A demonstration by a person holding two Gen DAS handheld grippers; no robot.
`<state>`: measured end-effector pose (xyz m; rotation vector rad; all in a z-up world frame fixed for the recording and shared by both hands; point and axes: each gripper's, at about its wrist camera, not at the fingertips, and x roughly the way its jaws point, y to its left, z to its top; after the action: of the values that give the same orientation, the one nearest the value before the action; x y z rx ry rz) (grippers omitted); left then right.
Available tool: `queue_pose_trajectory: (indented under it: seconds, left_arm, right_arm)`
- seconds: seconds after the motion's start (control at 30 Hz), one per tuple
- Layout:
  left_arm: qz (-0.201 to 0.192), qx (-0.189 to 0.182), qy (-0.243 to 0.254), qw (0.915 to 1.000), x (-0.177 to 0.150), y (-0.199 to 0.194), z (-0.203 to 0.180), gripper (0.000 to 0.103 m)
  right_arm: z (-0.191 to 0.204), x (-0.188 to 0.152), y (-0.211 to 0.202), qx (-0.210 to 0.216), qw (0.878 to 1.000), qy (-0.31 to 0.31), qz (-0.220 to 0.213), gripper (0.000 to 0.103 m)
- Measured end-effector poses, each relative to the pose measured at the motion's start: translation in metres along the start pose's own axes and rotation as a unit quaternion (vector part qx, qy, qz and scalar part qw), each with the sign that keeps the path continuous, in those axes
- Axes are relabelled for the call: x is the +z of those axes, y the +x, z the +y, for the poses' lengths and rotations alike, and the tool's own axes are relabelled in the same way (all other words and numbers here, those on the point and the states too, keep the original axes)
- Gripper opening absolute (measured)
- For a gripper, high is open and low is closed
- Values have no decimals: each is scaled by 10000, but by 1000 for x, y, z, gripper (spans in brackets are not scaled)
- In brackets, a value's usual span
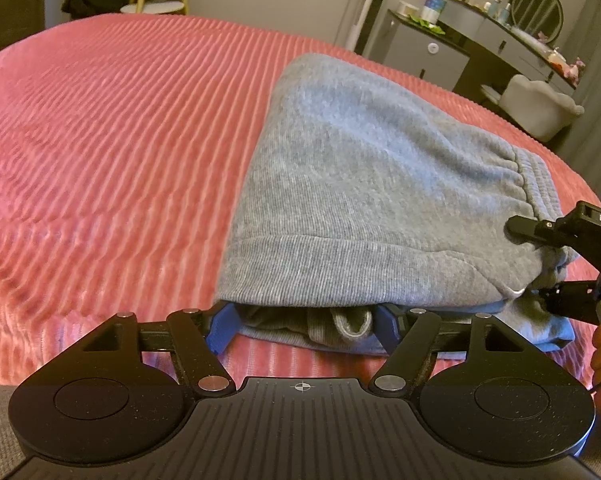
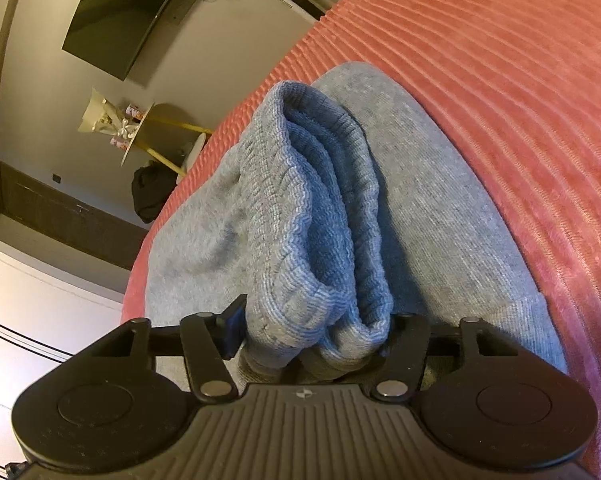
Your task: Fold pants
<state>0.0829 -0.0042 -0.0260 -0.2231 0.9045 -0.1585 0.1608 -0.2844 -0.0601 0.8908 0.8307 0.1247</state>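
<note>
Grey sweatpants (image 1: 360, 184) lie folded in a thick stack on the pink ribbed bedspread (image 1: 100, 152). My left gripper (image 1: 306, 324) sits at the near edge of the stack, its blue fingers (image 1: 222, 328) spread wide with the folded layers between them and the top fold draped over them. My right gripper (image 1: 540, 264) enters from the right with its jaws around the ribbed waistband end. In the right wrist view the bunched ribbed waistband (image 2: 320, 220) fills the space between the fingers of the right gripper (image 2: 312, 344), which stand wide apart.
The bedspread (image 2: 520, 100) stretches left and far from the pants. A grey dresser with bottles and a round mirror (image 1: 536, 8) and a light chair (image 1: 536, 104) stand beyond the bed's right edge. A wall TV (image 2: 116, 12) and a small gold-legged table (image 2: 148, 136) are off the bed.
</note>
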Motion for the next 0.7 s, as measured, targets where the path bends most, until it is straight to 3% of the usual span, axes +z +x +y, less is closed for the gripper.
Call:
queue_pose_trajectory:
  seconds: [0.1,0.17,0.3,0.4,0.57,0.7]
  left_arm:
    - [16,-6,-48,10000,0,3,2,77]
    - [3,-14,-77,10000,-1,3,2,77]
    - [-52,-46,-169,9998,-3,1,5,78]
    - [-116,-158,-251,9995,-4,-2,9,76]
    - [-271,-179,-139,9994,-9,-10,6,72]
    - [-385,-249,-269,9986,-12,-17,10,61]
  right_arm:
    - [6,-2,4,-65,9999,-145,34,65]
    - [12,-5,4,-230,9993,-295,-75,48]
    - [37,-15,-13,-378,9953,-785,-420,41]
    - [60,-12,-33,28,9955,-642,-690,40]
    - [103,-8,-65,592,9883,-922,-1060,39]
    - [128,-5,-79,766,9838,-1172,-1119,39]
